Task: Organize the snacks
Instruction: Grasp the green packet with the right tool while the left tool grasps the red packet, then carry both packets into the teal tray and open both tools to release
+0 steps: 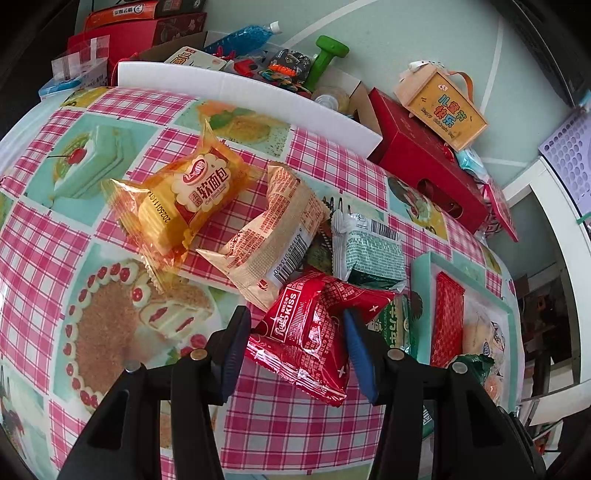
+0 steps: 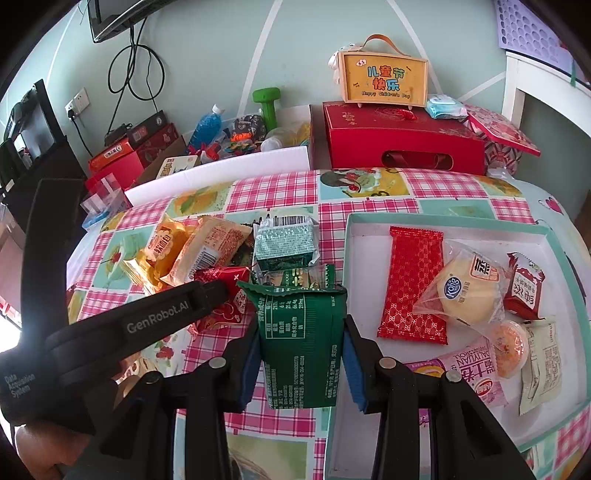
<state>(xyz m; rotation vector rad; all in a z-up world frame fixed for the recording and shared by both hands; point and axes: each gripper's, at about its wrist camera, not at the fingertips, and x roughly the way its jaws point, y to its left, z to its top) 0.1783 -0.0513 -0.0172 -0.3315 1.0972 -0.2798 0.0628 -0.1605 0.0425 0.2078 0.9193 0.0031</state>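
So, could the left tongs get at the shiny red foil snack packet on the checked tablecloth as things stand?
Probably yes: the left tongs already straddle the shiny red foil snack packet, with nothing lying on top of it.

A pale green wall (image 2: 207,55) with white diagonal stripes stands behind the table (image 2: 280,192), whose cloth is pink check with cake prints. A socket (image 2: 77,102) with a plugged black cable (image 2: 127,66) sits at left, below a mounted screen (image 2: 110,18). White furniture (image 2: 532,92) stands at right. Daylight is even.
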